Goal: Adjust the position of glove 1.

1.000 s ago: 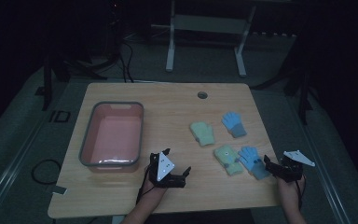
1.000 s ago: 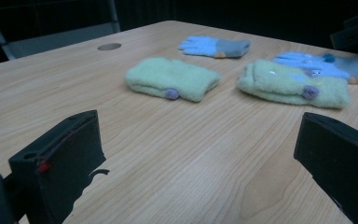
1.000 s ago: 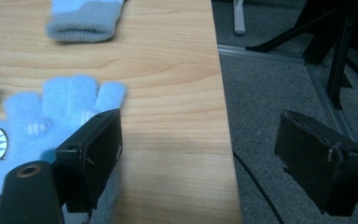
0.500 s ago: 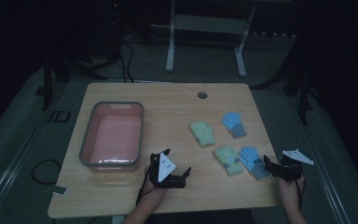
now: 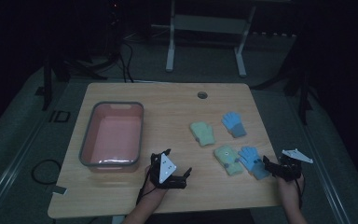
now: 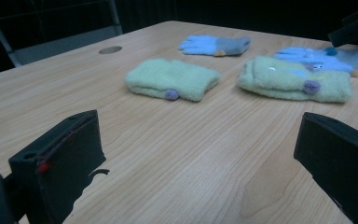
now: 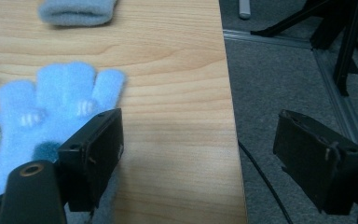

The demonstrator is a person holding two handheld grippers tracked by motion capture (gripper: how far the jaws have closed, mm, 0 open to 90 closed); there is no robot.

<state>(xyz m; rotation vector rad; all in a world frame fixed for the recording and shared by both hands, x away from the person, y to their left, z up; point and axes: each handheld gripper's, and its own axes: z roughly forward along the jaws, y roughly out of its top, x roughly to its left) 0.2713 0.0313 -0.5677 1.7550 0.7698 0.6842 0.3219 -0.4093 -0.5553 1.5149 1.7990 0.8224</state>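
The nearest blue glove (image 5: 253, 161) lies flat near the table's right front edge, just beside a green mitten (image 5: 228, 159). The right gripper (image 5: 274, 167) is held at its cuff end with jaws spread and nothing grasped, apparently lined up for a pinch. The left gripper (image 5: 182, 174) is rested low on the table (image 5: 177, 112), jaws likewise released, probably waiting, between the gloves and the pink tub (image 5: 112, 135).

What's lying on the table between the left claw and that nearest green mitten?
Nothing: in the left gripper view, only bare wooden table lies between the open left claw and the green mitten.
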